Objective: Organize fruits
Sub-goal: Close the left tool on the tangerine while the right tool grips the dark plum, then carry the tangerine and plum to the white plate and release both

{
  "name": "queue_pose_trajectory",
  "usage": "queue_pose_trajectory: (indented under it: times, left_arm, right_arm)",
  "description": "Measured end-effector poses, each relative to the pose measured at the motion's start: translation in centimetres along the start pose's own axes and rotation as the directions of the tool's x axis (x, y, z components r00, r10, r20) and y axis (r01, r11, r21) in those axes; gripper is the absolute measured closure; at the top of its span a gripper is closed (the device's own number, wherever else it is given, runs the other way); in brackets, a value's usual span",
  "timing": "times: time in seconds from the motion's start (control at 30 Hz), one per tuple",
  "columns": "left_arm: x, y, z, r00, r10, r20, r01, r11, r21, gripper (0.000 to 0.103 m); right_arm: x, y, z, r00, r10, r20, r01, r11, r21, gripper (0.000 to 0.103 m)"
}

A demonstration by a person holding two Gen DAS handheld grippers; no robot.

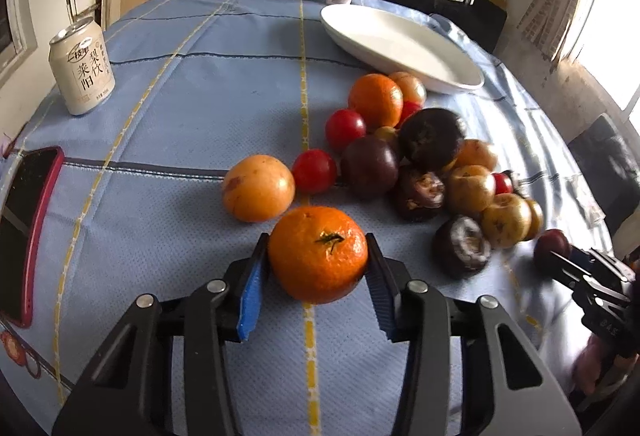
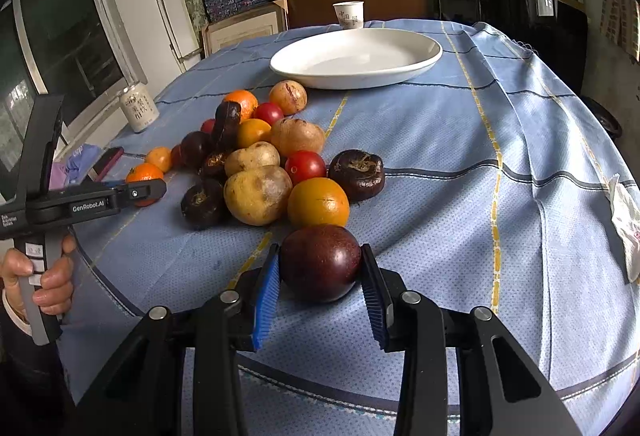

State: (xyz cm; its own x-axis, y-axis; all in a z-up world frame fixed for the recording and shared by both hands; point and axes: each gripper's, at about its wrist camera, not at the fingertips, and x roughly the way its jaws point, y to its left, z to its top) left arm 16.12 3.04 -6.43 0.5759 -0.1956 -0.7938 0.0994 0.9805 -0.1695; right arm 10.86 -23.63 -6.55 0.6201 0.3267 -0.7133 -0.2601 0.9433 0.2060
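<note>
— Where does the light come from?
— Daylight from a blown-out window on the right. Fisheye bends the tablecloth edges; fruit near the right edge smears with blur, corners go black

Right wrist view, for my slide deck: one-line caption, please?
Right gripper clamps a dark purple fruit near the fruit pile, white plate waiting beyond.
</note>
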Motion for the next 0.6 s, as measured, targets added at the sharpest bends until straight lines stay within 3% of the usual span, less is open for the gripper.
queue_pose_trajectory:
  times: [0.2,0.3,0.47,0.6]
  left_arm:
    - [-2.8,-1.8,1.5,0.997,-0.024,0.069,0.02,0.998,0.062,0.058]
    - [-3.8,-2.9,3.2,0.994,-0.04,0.105,0.03,0.995,0.093,0.058]
    - [-4.1,-4.6,6.3,0.986,-0.077,0.147,0.06,0.991,0.119,0.058]
    - [-3.5,-6.0,9.5,0.986,-0.053,0.159,0.027,0.987,0.16,0.058]
  right_arm:
    - [-1.8,-0.3,3.2,0.998,0.039,0.039,-0.039,0.999,0.003,0.064]
    - [-1.8,-0.6,7.0,0.995,0.064,0.075,-0.065,0.998,0.011,0.064]
    - [2.8,-2.3,14.6,0.989,0.005,0.148,-0.011,0.999,0.04,0.064]
    - [8.3,-4.3,18.4,0.993,0.004,0.117,-0.015,0.995,0.099,0.064]
